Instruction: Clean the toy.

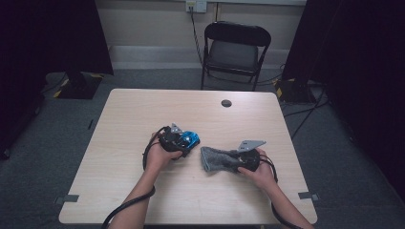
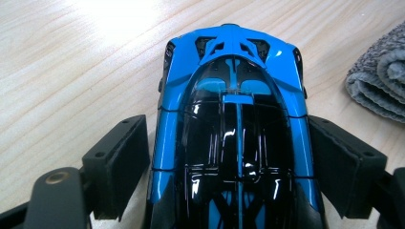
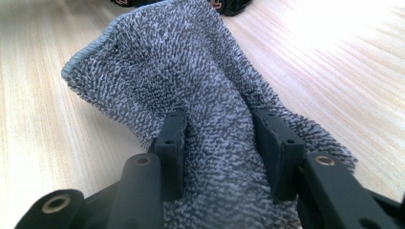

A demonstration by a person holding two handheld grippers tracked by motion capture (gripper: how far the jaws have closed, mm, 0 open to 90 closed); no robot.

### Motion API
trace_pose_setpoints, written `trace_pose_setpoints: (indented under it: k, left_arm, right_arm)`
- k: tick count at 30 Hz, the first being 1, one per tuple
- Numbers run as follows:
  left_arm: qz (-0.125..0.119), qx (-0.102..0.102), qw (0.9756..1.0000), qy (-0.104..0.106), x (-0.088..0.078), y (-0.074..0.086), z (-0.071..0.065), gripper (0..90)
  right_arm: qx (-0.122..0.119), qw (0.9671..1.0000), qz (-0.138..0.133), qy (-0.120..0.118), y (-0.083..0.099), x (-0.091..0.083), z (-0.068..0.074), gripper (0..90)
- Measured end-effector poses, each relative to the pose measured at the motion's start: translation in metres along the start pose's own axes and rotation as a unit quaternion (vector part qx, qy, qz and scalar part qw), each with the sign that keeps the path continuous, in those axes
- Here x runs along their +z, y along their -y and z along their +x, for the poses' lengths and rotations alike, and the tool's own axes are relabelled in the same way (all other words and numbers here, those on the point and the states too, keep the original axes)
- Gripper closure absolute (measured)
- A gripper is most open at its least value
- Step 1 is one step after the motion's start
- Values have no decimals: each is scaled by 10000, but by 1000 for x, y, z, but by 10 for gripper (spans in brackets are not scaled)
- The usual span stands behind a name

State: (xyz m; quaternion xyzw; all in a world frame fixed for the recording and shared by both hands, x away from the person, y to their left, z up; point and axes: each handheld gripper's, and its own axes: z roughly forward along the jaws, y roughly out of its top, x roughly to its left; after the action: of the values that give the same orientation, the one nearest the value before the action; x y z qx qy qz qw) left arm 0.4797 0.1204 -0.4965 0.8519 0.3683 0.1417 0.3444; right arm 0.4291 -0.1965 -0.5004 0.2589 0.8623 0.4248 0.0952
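Left gripper (image 1: 184, 141), centre frame, jaws clamp the blue toy car (image 2: 234, 129); its forearm angles up from the bottom edge. Right gripper (image 1: 236, 160), lying level and pointing left, pinches the bunched grey towel (image 3: 191, 90).

The glossy blue and black toy car (image 2: 234, 133) runs off the bottom edge of the left gripper view, its rear unseen. The folded grey terry cloth (image 2: 382, 81) is cut by the right edge there. 2 dark objects (image 3: 229, 5) at the right gripper view's top edge are too cropped to identify.
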Motion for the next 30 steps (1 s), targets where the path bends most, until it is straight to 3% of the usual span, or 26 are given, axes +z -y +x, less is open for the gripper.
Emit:
trace_pose_setpoints:
  k: [5,11,26,30]
  left_arm:
    - [-70,2,10000,-36,-4,0,0,191]
    - [130,81,9999,-57,-10,-3,-2,191]
    - [158,100,9998,-50,-22,-1,-2,192]
    - [45,74,10000,-16,-26,-2,-3,192]
  right_arm:
    - [2,10000,-3,3,0,0,0,572]
    - [3,10000,-2,7,0,0,0,572]
    - [7,10000,-1,7,0,0,0,573]
    - [8,10000,-2,27,0,0,0,579]
